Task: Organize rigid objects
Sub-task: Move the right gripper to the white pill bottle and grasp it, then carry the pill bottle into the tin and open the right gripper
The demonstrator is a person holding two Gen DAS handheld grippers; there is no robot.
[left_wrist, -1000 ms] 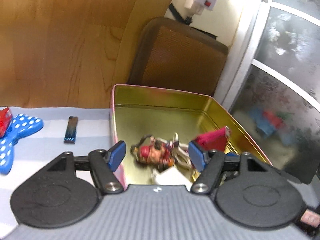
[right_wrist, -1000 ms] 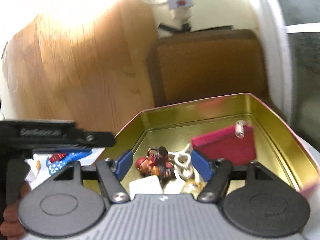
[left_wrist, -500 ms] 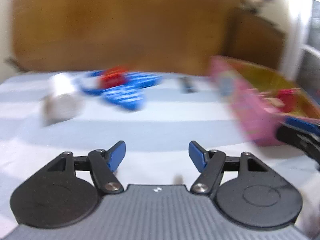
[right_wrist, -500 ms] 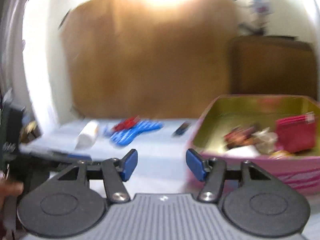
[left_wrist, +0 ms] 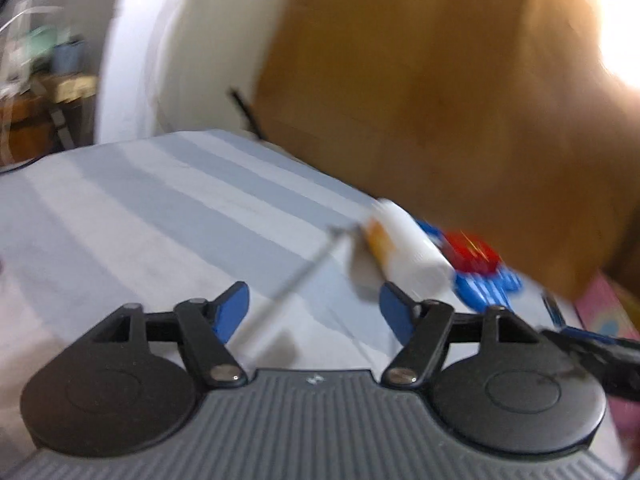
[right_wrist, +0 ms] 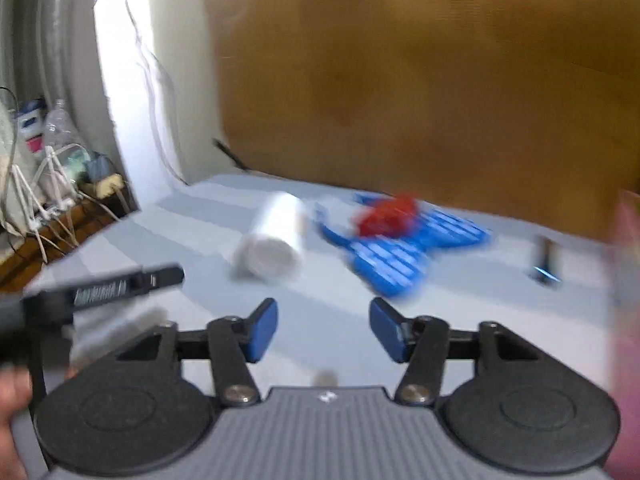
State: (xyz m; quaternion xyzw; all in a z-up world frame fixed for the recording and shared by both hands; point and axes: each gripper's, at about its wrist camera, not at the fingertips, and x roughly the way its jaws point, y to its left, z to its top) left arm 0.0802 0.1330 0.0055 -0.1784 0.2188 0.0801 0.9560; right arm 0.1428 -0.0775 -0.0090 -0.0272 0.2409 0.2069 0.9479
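Observation:
Both views are blurred by motion. A white cylinder lies on its side on the striped grey cloth; it also shows in the left wrist view. Right of it lies a blue dotted bow-shaped piece with a red object on it, both also in the left wrist view. A small dark stick lies further right. My left gripper is open and empty, short of the cylinder. My right gripper is open and empty above bare cloth.
The pink tin shows only as a blurred edge at the far right in both views. A wooden board stands behind the cloth. Cables and clutter sit off the cloth's left edge. A thin grey rod crosses the cloth.
Both grippers have swung left, away from the tin and over the cloth. The cylinder, bow piece and red object have come into view ahead. Both grippers stay open.

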